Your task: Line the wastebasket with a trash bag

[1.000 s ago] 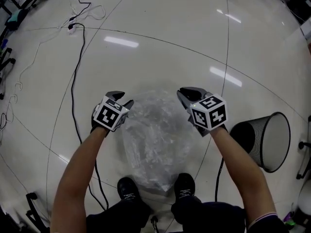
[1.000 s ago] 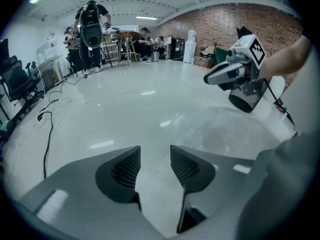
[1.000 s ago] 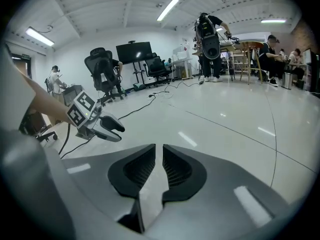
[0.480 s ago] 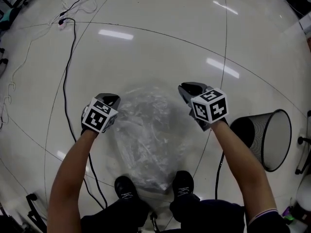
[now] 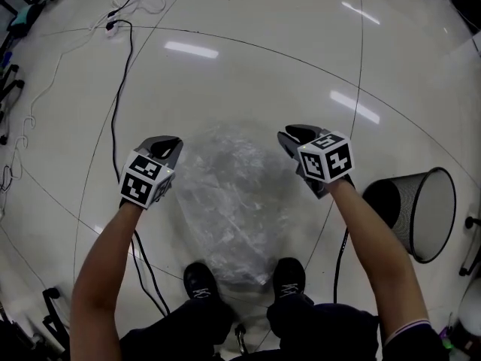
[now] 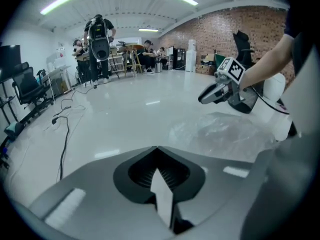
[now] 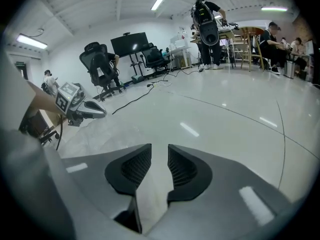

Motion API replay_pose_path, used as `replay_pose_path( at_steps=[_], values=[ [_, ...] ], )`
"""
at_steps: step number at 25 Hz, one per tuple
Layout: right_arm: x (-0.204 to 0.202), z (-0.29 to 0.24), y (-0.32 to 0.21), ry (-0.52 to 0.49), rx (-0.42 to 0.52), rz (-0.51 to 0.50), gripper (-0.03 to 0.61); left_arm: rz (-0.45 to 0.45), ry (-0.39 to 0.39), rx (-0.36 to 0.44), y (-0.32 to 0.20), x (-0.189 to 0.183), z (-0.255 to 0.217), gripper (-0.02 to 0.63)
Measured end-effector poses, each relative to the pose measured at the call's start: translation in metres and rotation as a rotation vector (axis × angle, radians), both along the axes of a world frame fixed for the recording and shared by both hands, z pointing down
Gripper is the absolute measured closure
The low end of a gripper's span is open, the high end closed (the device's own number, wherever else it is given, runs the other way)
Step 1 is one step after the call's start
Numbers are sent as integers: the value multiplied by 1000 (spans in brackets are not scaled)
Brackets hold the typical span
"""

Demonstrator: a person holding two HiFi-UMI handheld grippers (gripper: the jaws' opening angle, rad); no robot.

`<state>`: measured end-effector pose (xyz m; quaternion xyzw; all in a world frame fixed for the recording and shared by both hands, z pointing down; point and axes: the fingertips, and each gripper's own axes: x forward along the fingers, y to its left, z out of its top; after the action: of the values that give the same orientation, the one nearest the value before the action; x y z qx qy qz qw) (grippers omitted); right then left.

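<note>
A clear trash bag (image 5: 233, 194) hangs spread between my two grippers, above the person's shoes. My left gripper (image 5: 168, 144) is at the bag's upper left edge, jaws shut, and the film appears pinched there. In its own view the left gripper (image 6: 157, 150) shows its tips meeting, with the bag (image 6: 225, 133) off to the right. My right gripper (image 5: 291, 135) is at the bag's upper right edge. In its own view the right gripper (image 7: 159, 151) shows a narrow gap; its jaws have just been opening, and I cannot tell if film lies between them. The black mesh wastebasket (image 5: 415, 215) lies on its side at the right.
Black and white cables (image 5: 120, 89) run over the glossy floor at the left, and another cable (image 5: 342, 256) runs by the right foot. The person's shoes (image 5: 199, 283) are under the bag. Office chairs (image 7: 102, 66), tables and people stand far off.
The left gripper has shut and moved out to the left, stretching the bag wider. The right gripper has sunk slightly and stays at the bag's right edge.
</note>
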<state>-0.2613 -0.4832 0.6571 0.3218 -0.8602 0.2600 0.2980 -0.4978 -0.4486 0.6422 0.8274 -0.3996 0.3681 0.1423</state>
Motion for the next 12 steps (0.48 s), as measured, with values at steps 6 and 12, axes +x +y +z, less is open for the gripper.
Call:
replay_pose_path(
  at_steps=[6, 12],
  values=[
    [-18, -55, 10, -49, 83, -36, 486, 92, 40, 156, 8, 34, -85, 601],
    [-29, -98, 29, -95, 132, -47, 486, 191, 30, 252, 32, 59, -152, 601]
  ],
)
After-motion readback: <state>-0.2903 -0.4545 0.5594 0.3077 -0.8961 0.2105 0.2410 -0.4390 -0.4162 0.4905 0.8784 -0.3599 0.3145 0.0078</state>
